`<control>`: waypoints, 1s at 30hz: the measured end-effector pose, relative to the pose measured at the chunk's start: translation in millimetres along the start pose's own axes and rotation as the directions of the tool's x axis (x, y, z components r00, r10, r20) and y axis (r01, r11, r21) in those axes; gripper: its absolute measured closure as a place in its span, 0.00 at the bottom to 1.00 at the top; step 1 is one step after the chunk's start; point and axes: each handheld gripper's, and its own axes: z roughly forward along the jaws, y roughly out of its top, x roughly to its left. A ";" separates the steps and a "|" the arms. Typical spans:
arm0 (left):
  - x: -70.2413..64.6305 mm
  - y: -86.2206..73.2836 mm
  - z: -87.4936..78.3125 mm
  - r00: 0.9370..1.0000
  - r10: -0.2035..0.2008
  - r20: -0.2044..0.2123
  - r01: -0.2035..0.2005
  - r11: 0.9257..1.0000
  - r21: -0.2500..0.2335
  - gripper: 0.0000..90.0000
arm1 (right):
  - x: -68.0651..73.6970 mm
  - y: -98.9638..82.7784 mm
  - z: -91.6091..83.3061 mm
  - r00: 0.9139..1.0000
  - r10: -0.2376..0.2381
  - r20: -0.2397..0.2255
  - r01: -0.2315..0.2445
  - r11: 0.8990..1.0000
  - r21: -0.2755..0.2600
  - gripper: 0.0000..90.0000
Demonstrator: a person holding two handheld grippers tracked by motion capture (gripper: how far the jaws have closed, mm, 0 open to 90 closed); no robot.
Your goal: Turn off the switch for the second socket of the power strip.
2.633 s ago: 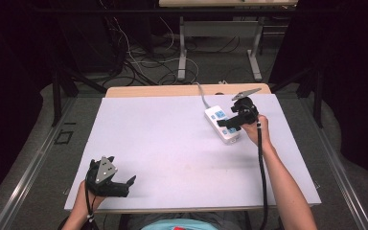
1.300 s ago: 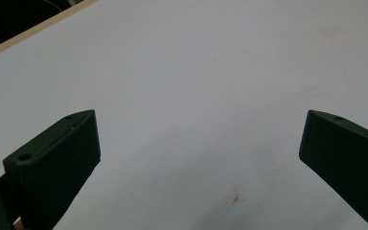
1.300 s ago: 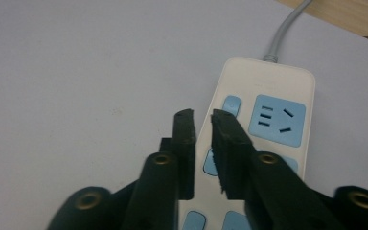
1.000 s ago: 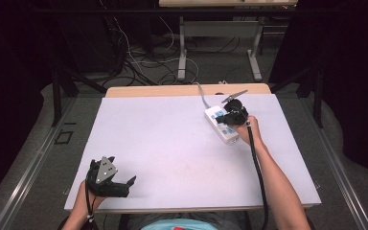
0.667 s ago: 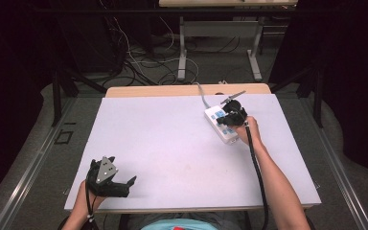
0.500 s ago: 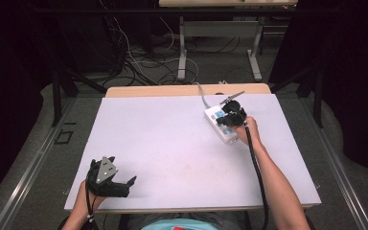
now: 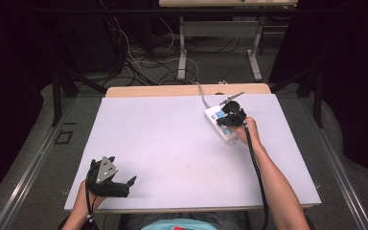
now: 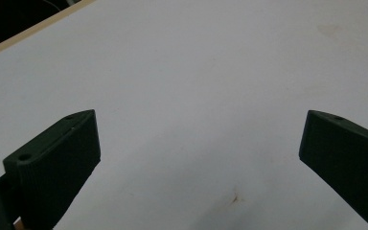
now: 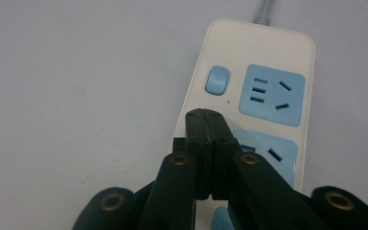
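Since the earlier frames the right tongs [image 9: 206, 125] had shifted slightly inward over the white plastic power strip with blue sockets [image 7: 219, 122], which lay at the far right of the pale tabletop [image 7: 172, 143]. Closed on nothing, they hovered just short of the blue rocker switch [image 9: 217, 80]. A straight, gentle press would likely work best. The left tongs [image 7: 124, 184] rested open near the front edge.

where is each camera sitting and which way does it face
High view: above the person's side, looking forward and down on the table; both forearms, left gripper, right gripper.
Left gripper view: on the left gripper, facing bare table; open jaws.
Right gripper view: on the right gripper, facing the power strip; shut jaws.
Shared: high and right views show the strip.
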 end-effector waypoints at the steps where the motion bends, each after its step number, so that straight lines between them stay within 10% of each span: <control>1: -0.1 0.0 0.1 1.000 -0.001 0.002 0.001 1.000 0.000 0.00 | 0.5 -0.1 -0.1 1.000 0.013 0.003 -0.013 1.000 0.002 1.00; 30: -1.3 -0.3 1.0 1.000 -0.003 -0.002 0.003 1.000 -0.005 0.00 | 0.9 -3.2 0.3 0.999 0.029 0.014 -0.029 0.999 -0.018 1.00</control>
